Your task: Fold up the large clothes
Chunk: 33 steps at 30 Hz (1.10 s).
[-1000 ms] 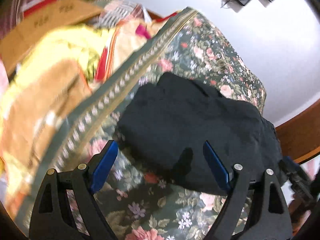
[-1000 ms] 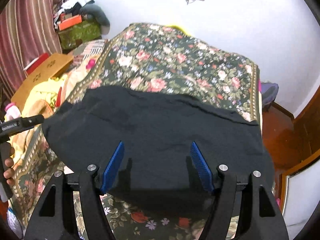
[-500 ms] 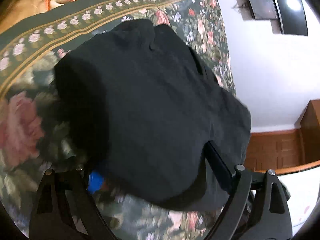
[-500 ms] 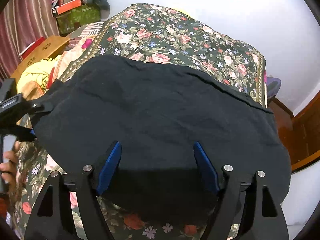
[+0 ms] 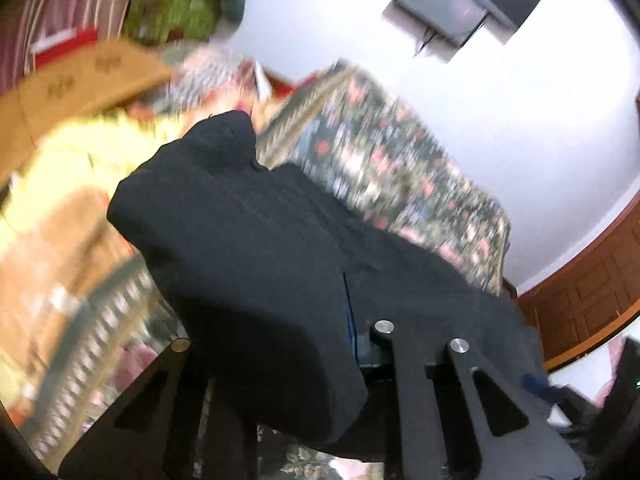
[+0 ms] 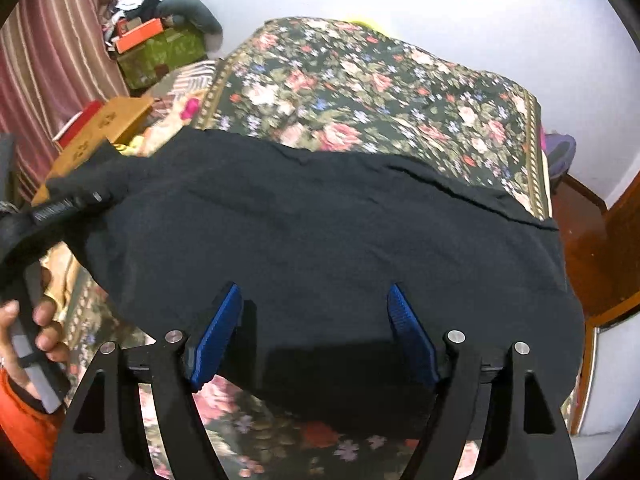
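A large black garment lies spread on a floral bedspread. My left gripper is shut on the garment's left edge and lifts it off the bed; black cloth drapes over the fingers and hides most of them. The left gripper also shows at the left of the right wrist view, gripping that corner. My right gripper is open and empty, its blue pads over the garment's near edge.
A cardboard box, yellow and orange bedding and a green box crowd the bed's left side. A striped curtain hangs far left. A white wall is behind, and wooden furniture stands at the right.
My left gripper has closed on the garment's left edge and raised it off the bed. The right gripper stays open over the near edge, moved slightly.
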{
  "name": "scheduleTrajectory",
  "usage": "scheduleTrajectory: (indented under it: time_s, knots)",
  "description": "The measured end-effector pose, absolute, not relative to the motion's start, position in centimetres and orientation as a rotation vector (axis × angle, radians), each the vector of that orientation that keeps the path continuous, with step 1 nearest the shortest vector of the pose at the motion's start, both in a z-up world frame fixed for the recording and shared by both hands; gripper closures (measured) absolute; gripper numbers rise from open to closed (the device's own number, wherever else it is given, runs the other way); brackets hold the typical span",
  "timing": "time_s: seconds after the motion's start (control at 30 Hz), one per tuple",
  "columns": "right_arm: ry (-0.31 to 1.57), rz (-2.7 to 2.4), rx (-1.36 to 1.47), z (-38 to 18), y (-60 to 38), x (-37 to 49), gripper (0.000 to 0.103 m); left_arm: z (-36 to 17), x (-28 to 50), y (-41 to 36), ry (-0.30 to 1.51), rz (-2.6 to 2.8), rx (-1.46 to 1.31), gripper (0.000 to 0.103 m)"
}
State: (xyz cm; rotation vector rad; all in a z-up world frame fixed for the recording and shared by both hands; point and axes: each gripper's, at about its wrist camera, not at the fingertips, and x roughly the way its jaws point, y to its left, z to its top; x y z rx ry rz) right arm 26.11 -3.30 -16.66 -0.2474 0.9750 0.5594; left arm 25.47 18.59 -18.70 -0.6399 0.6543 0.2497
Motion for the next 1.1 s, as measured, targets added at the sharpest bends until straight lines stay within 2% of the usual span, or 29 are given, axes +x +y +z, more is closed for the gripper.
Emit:
scheduleTrajectory:
  time_s: [0.17, 0.3, 0.5, 0.73, 0.83, 0.87, 0.9, 1.0, 1.1]
  knots:
    - [0.977, 0.61, -0.283, -18.0, -0.1, 24.7, 0.03, -10.9, 24.0, 16.5, 0.525, 0.212, -0.472, 0.087]
    - [1.032, 0.707, -0.257, -18.7, 1.7, 24.1, 0.03, -7.9, 24.6, 13.4, 0.511, 0.145, -0.36, 0.087]
    - [1.039, 0.702, -0.202, -17.4, -2.1, 23.8, 0.03, -7.0, 25.8, 7.3, 0.55, 0.042, -0.213, 0.087]
    - [0.958, 0.505, -0.102, -15.0, -12.5, 23.8, 0.03, -9.6, 28.1, -0.8, 0.665, -0.091, -0.104, 0.085]
    - [0.954, 0.404, -0.066, -14.9, -16.7, 24.0, 0.03, -11.8, 29.2, -4.1, 0.747, -0.145, -0.053, 0.079]
    - [0.957, 0.388, -0.058, -14.9, -17.5, 24.1, 0.03, -12.6, 29.6, -5.0, 0.781, -0.168, -0.044, 0.073]
    - [0.964, 0.371, -0.046, -15.0, -18.4, 24.1, 0.03, -13.5, 30.0, -5.7, 0.82, -0.205, -0.041, 0.06]
    - [0.988, 0.336, -0.007, -15.5, -21.0, 23.8, 0.03, -16.4, 30.9, -7.7, 0.937, -0.301, -0.045, 0.039]
    - [0.994, 0.319, 0.017, -15.5, -22.4, 23.4, 0.03, -17.8, 30.5, -9.3, 0.965, -0.288, 0.045, 0.037]
